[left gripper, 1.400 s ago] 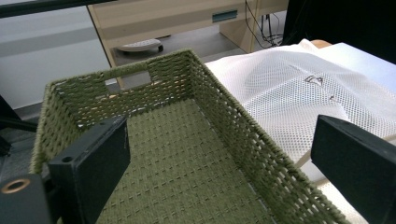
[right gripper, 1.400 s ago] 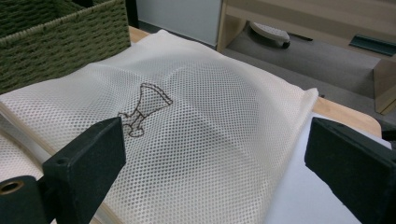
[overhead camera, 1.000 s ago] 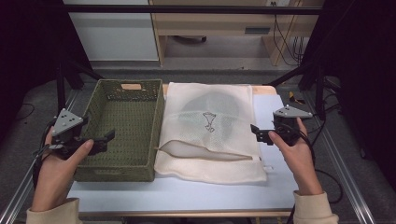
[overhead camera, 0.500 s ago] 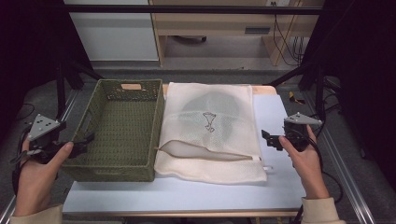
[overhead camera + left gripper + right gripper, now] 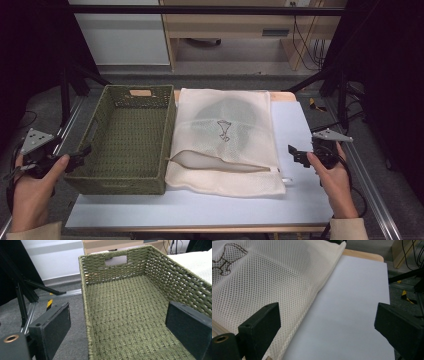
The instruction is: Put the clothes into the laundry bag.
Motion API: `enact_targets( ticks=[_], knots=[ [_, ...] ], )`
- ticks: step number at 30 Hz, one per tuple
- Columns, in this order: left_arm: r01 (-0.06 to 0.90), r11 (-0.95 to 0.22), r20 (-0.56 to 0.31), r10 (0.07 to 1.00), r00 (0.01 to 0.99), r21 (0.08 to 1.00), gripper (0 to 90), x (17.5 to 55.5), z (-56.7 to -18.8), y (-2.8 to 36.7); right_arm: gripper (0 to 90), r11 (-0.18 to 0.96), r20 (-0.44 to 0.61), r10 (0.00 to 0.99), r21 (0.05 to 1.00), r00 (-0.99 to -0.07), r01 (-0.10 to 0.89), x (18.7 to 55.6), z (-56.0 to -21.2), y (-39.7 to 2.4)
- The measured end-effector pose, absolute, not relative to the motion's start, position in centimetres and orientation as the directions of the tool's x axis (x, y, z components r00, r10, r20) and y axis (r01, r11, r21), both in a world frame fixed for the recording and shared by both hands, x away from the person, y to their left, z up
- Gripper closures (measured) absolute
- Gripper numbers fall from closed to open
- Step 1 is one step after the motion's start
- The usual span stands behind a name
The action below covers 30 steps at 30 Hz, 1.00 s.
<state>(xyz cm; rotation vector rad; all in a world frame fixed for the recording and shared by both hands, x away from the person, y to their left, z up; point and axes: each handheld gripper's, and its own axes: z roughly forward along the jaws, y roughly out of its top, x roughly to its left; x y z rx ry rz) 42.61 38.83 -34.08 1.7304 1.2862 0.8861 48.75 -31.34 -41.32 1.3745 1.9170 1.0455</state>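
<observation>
At the tabletop's two side edges I hold both tools with jaws spread wide and empty: the left tool just outside the basket's near-left corner, the right tool just off the mesh bag's right edge. I judge the bag light, limp and prone to sagging, with something dark and soft inside; I would pinch the firmer seam beside the zip opening rather than loose mesh. From the left tool's camera I see the basket is empty and stiffly woven, one jaw inside its wall, one outside. From the right tool's camera the mesh lies flat on bare tabletop; the high view alone shows the gaping zip.
</observation>
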Motion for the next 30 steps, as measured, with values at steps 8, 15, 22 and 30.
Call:
enact_targets(
  ticks=[8,15,22,30],
  knots=[
    [0.433,-0.160,0.063,0.971,0.230,0.887,6.4,42.8,-35.7,39.6,7.5,0.168,0.005,0.950,0.834,-0.312,0.526,48.1,-42.8,-31.9],
    [0.426,-0.154,0.061,0.973,0.224,0.891,6.4,42.5,-36.1,39.8,7.6,0.152,0.018,0.954,0.829,-0.298,0.539,47.8,-44.1,-32.2],
    [0.425,-0.158,0.066,0.972,0.224,0.891,6.4,42.0,-36.7,39.8,7.8,0.147,0.007,0.960,0.837,-0.279,0.527,47.3,-45.8,-32.4],
    [0.411,-0.161,0.075,0.973,0.218,0.897,6.4,41.2,-36.8,39.7,7.6,0.180,-0.056,0.963,0.860,-0.264,0.478,46.5,-47.1,-32.2]
  ],
)
